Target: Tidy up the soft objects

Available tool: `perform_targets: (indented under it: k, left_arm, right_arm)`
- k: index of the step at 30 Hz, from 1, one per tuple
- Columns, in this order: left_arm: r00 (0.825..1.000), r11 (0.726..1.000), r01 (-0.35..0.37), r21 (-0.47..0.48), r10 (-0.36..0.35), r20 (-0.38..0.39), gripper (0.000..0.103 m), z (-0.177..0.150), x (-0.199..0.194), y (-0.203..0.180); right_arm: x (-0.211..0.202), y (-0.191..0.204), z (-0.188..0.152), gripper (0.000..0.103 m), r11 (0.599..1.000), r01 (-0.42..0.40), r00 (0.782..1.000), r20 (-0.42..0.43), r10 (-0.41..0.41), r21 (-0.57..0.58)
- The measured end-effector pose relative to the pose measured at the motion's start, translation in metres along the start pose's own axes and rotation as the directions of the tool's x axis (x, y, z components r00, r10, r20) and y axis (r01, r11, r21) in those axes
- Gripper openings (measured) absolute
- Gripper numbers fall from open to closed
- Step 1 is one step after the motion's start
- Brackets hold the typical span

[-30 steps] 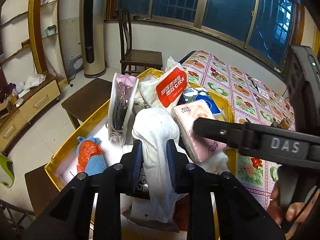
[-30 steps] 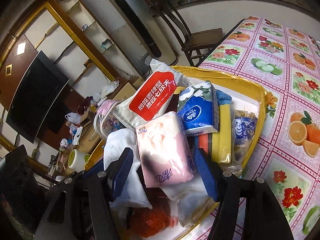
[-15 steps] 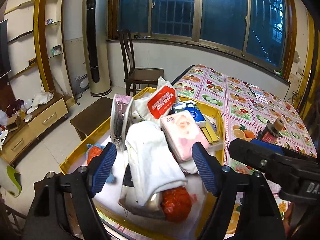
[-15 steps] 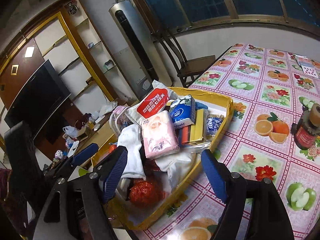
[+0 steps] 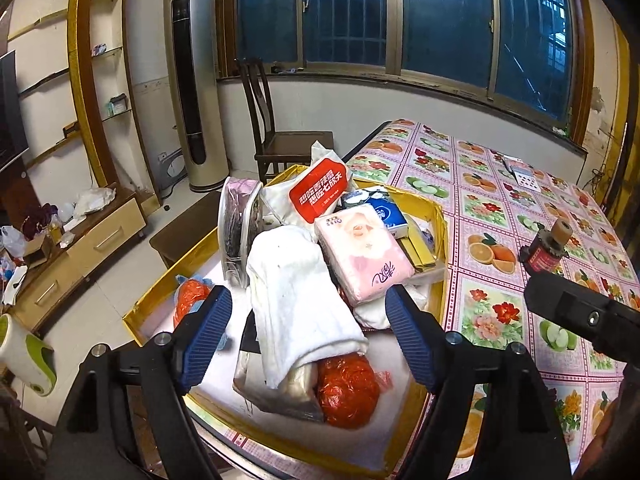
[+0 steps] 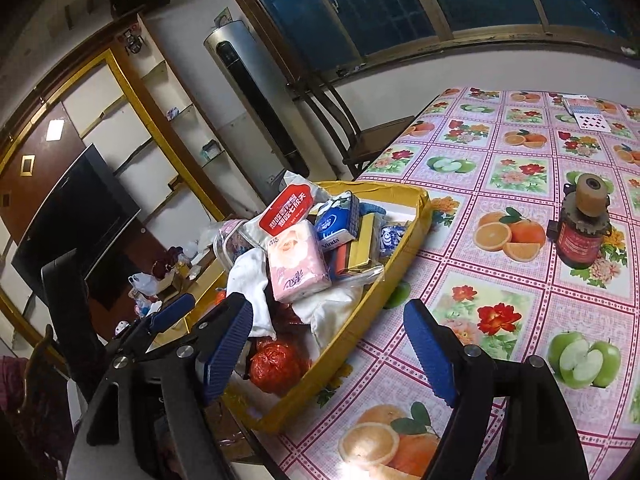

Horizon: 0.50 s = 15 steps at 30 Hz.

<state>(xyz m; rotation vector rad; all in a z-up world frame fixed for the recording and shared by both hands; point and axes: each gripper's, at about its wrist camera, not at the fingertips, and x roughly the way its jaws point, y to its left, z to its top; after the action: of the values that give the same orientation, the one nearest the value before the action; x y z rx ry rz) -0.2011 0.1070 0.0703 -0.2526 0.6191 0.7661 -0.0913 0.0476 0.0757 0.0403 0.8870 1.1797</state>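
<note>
I see my right gripper spread wide, nothing btwn the pads. Yellow tray at 11 o'clock, heaped w/ pink tissue pack, blue tissue pack, white cloth. Dark bottle at 2 o'clock on the fruit tablecloth.

Dark barred windows, wooden chair, tower air conditioner, pale floor tiles.

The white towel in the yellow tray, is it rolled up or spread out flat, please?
Rolled up. In the left wrist view the white towel forms a thick bundle lying across the pile in the yellow tray, its layered end facing the camera.
</note>
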Motion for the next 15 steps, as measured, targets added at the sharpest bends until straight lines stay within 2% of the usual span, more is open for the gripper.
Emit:
perform_targets:
  k: [6,8,11,15]
  left_arm:
    - [1.0,1.0,-0.026,0.008,0.026,-0.001,0.079,-0.002,0.0,0.001]
    - [1.0,1.0,-0.029,0.008,0.029,0.003,0.085,-0.002,-0.001,0.003]
    - [0.999,0.999,-0.037,0.03,0.036,0.012,0.085,-0.003,-0.003,0.003]
    - [1.0,0.997,-0.009,0.078,0.006,0.027,0.085,-0.004,-0.005,0.0]
  right_arm:
    - [0.0,-0.01,-0.008,0.08,1.0,-0.002,1.0,-0.016,0.003,0.027]
    - [0.001,-0.012,-0.01,0.08,0.999,-0.002,1.0,-0.02,0.003,0.032]
    - [0.002,-0.014,-0.011,0.08,0.999,-0.006,1.0,-0.024,0.007,0.04]
    - [0.0,-0.013,-0.012,0.08,0.999,-0.006,1.0,-0.021,0.007,0.035]
